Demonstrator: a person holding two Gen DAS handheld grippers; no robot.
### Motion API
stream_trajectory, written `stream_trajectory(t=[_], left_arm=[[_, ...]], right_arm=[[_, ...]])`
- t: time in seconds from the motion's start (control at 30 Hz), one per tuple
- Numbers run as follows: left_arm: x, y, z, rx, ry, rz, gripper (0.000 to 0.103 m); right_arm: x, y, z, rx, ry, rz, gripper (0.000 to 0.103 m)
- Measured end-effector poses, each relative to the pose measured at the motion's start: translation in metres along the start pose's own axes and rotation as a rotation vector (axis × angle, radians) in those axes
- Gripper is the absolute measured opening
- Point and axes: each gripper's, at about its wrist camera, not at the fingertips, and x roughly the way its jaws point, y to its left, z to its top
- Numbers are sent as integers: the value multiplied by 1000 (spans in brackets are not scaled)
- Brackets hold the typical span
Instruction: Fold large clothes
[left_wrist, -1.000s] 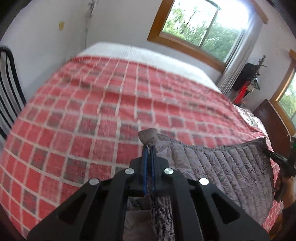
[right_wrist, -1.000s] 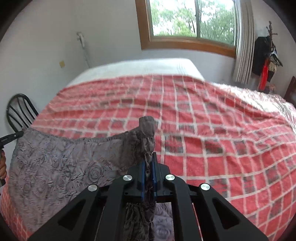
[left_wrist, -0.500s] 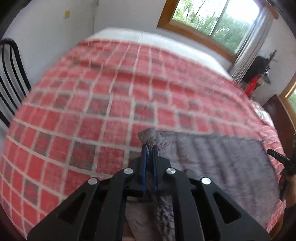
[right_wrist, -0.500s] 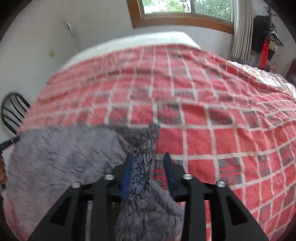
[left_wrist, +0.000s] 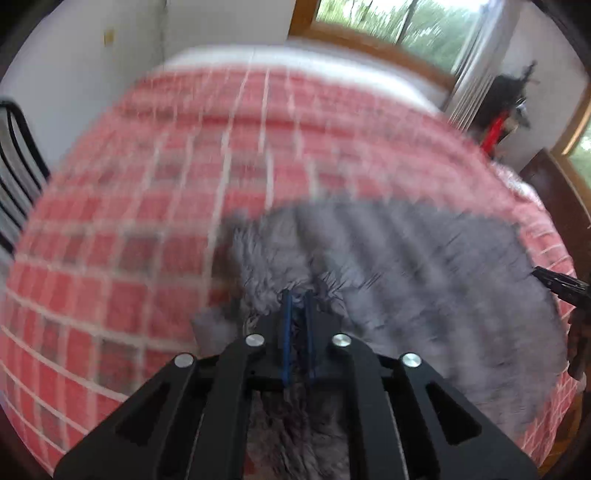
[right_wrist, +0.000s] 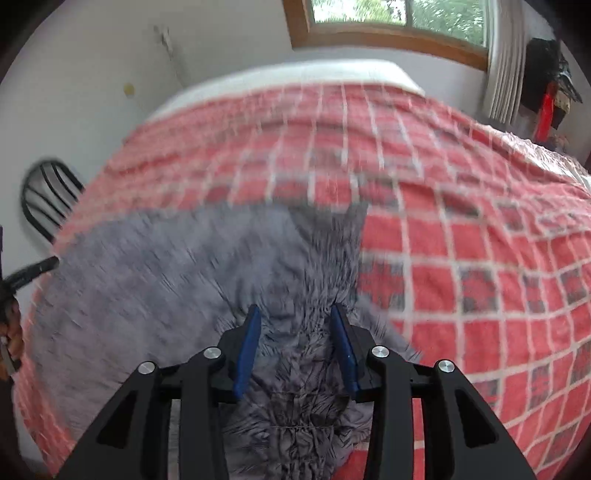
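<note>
A grey patterned garment (left_wrist: 406, 266) lies spread on the red checked bedspread (left_wrist: 129, 221); it also shows in the right wrist view (right_wrist: 166, 273). My left gripper (left_wrist: 297, 299) is shut on the garment's left corner, with cloth bunched between its blue pads. My right gripper (right_wrist: 295, 325) is open, its blue pads apart over the garment's right corner, which lies loose between them. The right gripper shows at the right edge of the left wrist view (left_wrist: 561, 286). Both views are motion-blurred.
A black chair (left_wrist: 14, 166) stands at the bed's left side. A white pillow area (right_wrist: 295, 74) and a wood-framed window (right_wrist: 388, 22) are at the far end. Dark wooden furniture (left_wrist: 561, 192) stands right of the bed.
The garment has come down from hanging to lying on the bed. My right gripper has opened and let go of its corner. My left gripper stays shut on its corner.
</note>
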Motion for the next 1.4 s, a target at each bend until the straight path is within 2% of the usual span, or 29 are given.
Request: stream_trajectory(t=[0.07, 0.17, 0.3, 0.37, 0.43, 0.57, 0.63, 0.7, 0.77, 0.87, 0.97, 1.0, 1.07, 1.17, 1.23, 1.3, 1.4], left_arm=[[12, 4, -4, -16, 17, 1, 2], [7, 5, -1, -22, 18, 7, 2], [-39, -4, -10, 11, -59, -15, 2], [-65, -13, -27, 44, -91, -46, 3], [-77, -18, -52, 64, -91, -63, 3], [-47, -10, -79, 45, -21, -50, 3], [-35, -4, -81, 10, -5, -72, 1], [-32, -4, -82, 9, -2, -62, 1], [-41, -7, -80, 17, -3, -43, 1], [-80, -15, -88, 60, -59, -51, 2], [-98, -24, -107, 96, -59, -106, 3], [-96, -28, -114, 113, -44, -106, 3], [-73, -31, -127, 139, 4, -57, 3], [-50, -17, -131, 79, 38, -92, 1], [-63, -13, -127, 62, 13, -122, 1], [-84, -5, -123, 49, -40, -153, 8], [-95, 18, -111, -12, -70, -162, 29]], right_arm=[[5, -2, -3, 10, -2, -3, 37], [4, -2, -4, 6, 10, -18, 37], [-38, 10, -16, -14, -51, 7, 37], [-60, 19, -33, -37, -74, 36, 37], [-65, 23, -48, -41, -70, 42, 37], [-47, 19, -63, -22, -28, 20, 36], [-38, 18, -65, -10, -17, 15, 34], [-31, 18, -67, -15, -7, 9, 34], [-41, 18, -69, -10, -2, 5, 33], [-74, 19, -79, -14, -51, 47, 33], [-92, 27, -104, -51, -55, 66, 33], [-87, 29, -113, -62, -37, 56, 32], [-71, 30, -123, -74, -9, 36, 30], [-60, 30, -124, -61, 11, 32, 30], [-75, 32, -120, -66, -3, 41, 31], [-94, 31, -114, -69, -52, 44, 31], [-102, 22, -102, -49, -89, 21, 31]])
